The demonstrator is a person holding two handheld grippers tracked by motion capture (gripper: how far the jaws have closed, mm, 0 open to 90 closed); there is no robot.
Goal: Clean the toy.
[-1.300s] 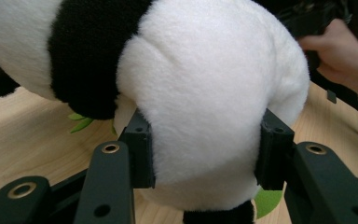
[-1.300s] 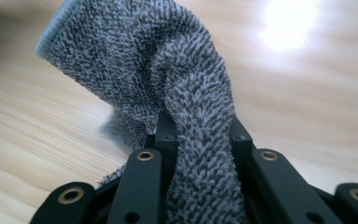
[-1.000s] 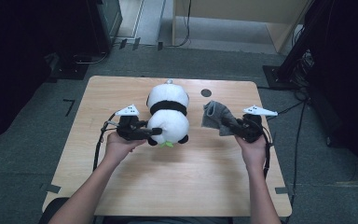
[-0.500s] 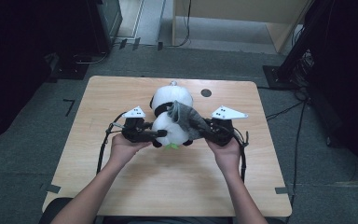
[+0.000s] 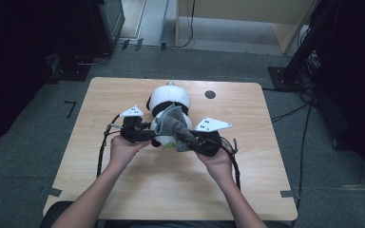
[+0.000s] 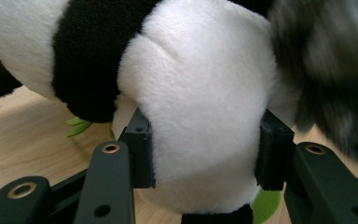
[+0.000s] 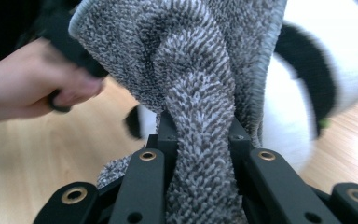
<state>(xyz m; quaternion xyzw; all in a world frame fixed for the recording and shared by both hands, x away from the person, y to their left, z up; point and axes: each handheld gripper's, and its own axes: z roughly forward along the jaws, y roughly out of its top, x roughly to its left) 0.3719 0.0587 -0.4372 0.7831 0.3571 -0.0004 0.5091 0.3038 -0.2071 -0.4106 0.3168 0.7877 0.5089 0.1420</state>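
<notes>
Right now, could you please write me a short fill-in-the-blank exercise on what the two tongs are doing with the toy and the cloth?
1. The left tongs are shut on the white belly of the plush ____.
2. The right tongs pinch a grey ____ between their jaws.
3. In the high view, the grey cloth lies ____ the panda.
4. The panda rests on a ____ table.

Missing words: panda; cloth; against; wooden

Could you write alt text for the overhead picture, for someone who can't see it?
Seen from above, a person at a wooden table holds a panda soft toy with the left gripper while the right gripper lays a grey cloth over the toy's body.
</notes>
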